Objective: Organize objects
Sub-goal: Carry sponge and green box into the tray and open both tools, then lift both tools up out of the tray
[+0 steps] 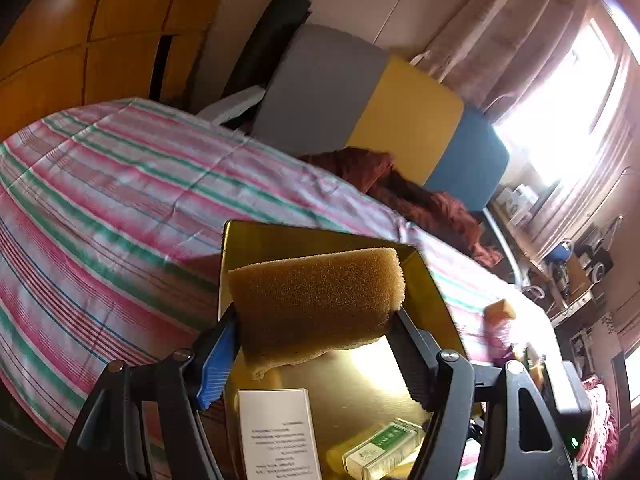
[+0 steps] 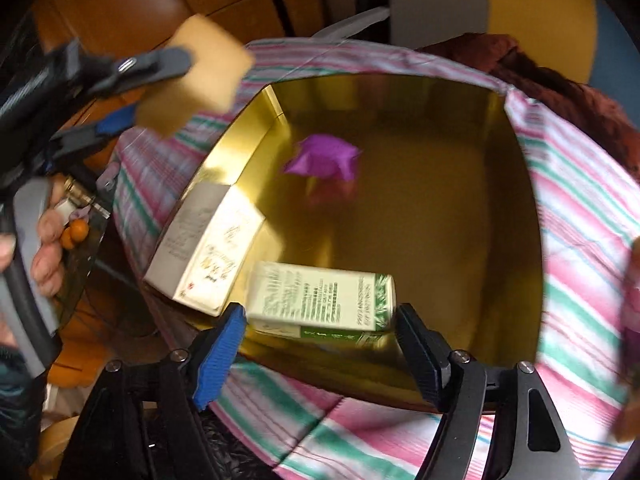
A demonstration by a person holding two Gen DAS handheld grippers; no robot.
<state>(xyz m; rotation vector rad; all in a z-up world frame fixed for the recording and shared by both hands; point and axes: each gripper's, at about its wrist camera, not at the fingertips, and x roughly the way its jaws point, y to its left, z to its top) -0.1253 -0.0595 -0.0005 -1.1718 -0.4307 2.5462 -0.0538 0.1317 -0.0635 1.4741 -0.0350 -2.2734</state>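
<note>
My left gripper is shut on a tan sponge, held above the near part of an open gold box. In the right wrist view that left gripper and its sponge hover past the gold box's left rim. My right gripper is open over the box's near wall. A green-and-white carton lies between its fingertips, a little clear of the pads. A white carton leans in the left corner, and a purple wrapped item sits toward the far side.
The box rests on a pink, green and white striped bedspread. A dark red cloth and grey, yellow and blue cushions lie beyond it. A second sponge sits on the bed at right. A person's hand grips the left tool.
</note>
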